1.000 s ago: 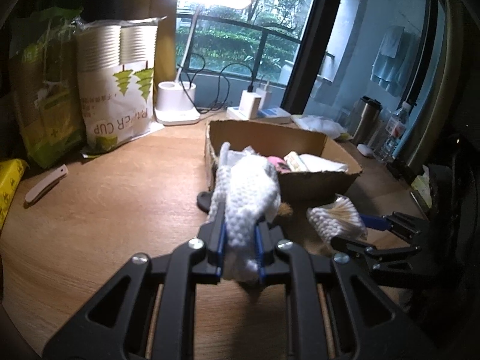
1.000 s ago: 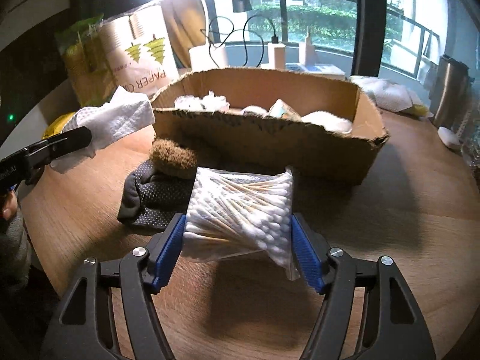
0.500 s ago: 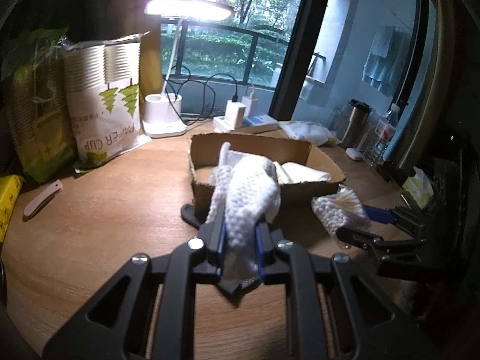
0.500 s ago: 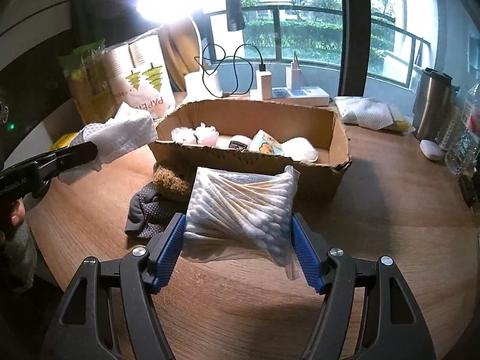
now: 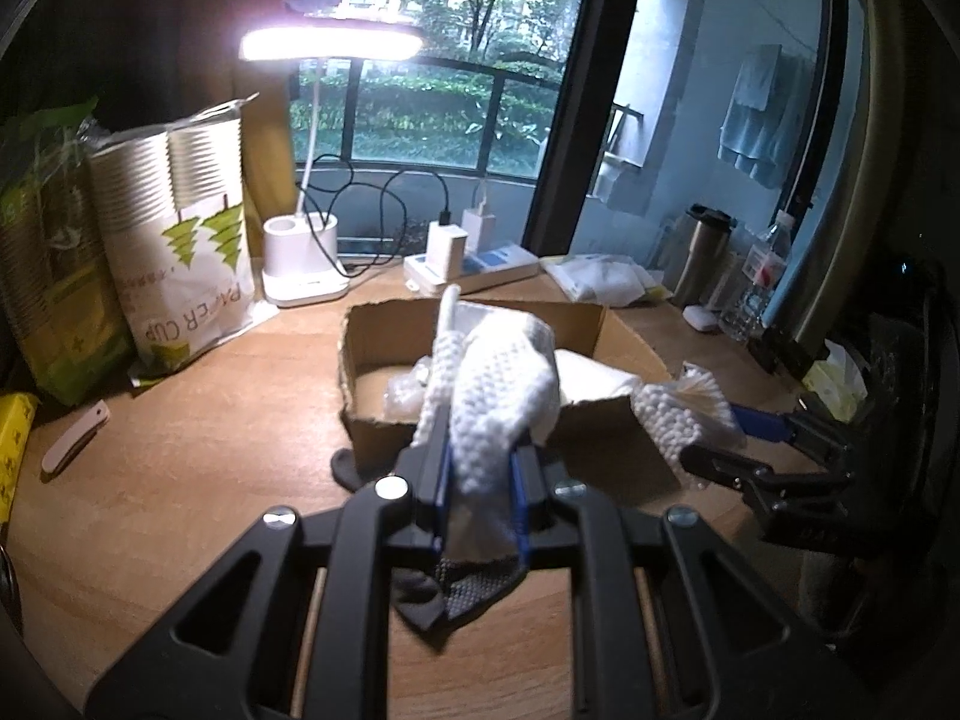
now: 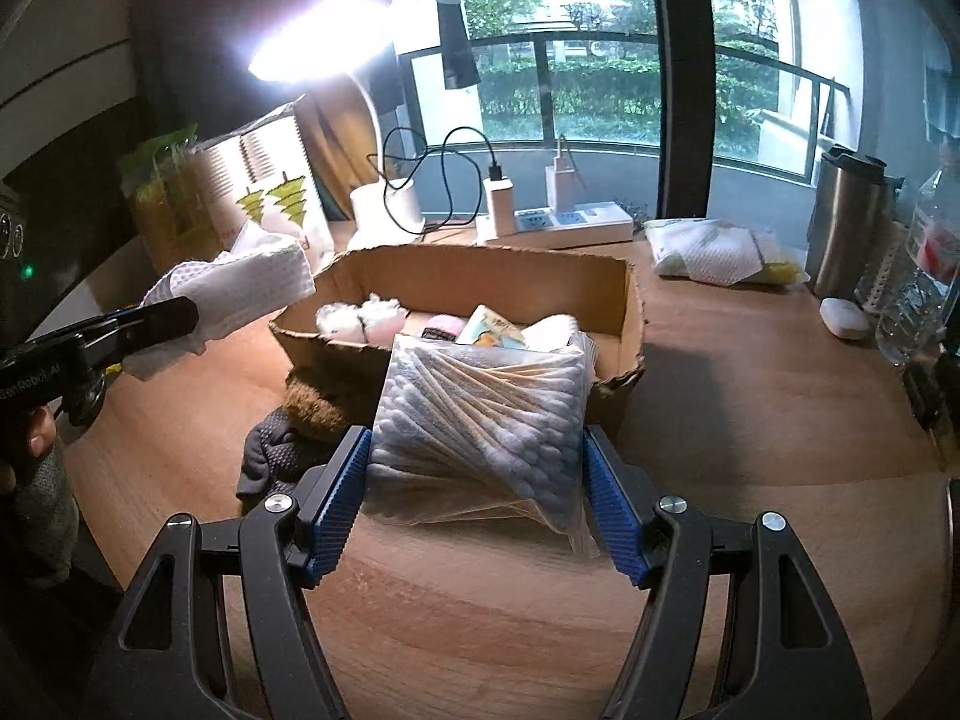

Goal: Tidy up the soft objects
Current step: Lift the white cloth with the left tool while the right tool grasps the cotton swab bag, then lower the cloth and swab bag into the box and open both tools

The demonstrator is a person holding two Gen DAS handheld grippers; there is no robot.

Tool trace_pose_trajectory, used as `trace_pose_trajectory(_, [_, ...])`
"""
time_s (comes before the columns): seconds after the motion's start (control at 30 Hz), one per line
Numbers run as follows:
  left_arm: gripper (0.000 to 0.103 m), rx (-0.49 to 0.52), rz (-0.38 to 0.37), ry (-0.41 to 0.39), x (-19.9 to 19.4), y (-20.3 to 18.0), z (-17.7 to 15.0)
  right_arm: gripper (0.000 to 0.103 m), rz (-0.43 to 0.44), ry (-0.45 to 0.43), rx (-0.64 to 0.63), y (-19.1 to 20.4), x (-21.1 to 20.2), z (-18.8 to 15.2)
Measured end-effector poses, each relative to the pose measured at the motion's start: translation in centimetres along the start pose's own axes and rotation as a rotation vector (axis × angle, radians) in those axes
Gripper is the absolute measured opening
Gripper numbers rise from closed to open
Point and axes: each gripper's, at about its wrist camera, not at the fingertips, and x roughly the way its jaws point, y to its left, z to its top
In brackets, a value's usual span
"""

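My left gripper point(image 5: 480, 474) is shut on a white waffle-weave cloth point(image 5: 498, 390), held in the air in front of the cardboard box point(image 5: 360, 420). In the right wrist view the same cloth point(image 6: 240, 288) shows at the left, above the table. My right gripper point(image 6: 477, 480) is shut on a clear bag of cotton swabs point(image 6: 480, 414), lifted just before the box point(image 6: 456, 270). The box holds cotton balls point(image 6: 360, 318), a pink item and a small packet. A dark dotted glove point(image 6: 270, 456) and a brown fuzzy thing point(image 6: 312, 408) lie on the table by the box's near left corner.
A lit desk lamp point(image 5: 300, 264), a power strip with chargers point(image 6: 558, 222) and paper cup packs point(image 5: 174, 252) stand at the back. A steel flask point(image 6: 846, 222), water bottle point(image 6: 918, 276) and folded tissues point(image 6: 714, 252) are at the right. A white knife point(image 5: 72, 444) lies left.
Both grippers have risen and drawn back from the box with their loads; the box looks smaller and lower in both views. The grips are unchanged.
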Motion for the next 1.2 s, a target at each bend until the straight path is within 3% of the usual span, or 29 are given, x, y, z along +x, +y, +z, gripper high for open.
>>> trace_pose_trajectory(0.57, [0.016,0.026,0.005,0.022,3.7,-2.4,2.2,0.072,0.016,-0.035,0.004,-3.0,0.6,2.6])
trace_pose_trajectory(1.2, [0.016,0.048,0.01,0.066,8.7,-2.4,3.7,0.072,0.045,-0.003,0.027,-4.5,4.3,4.3])
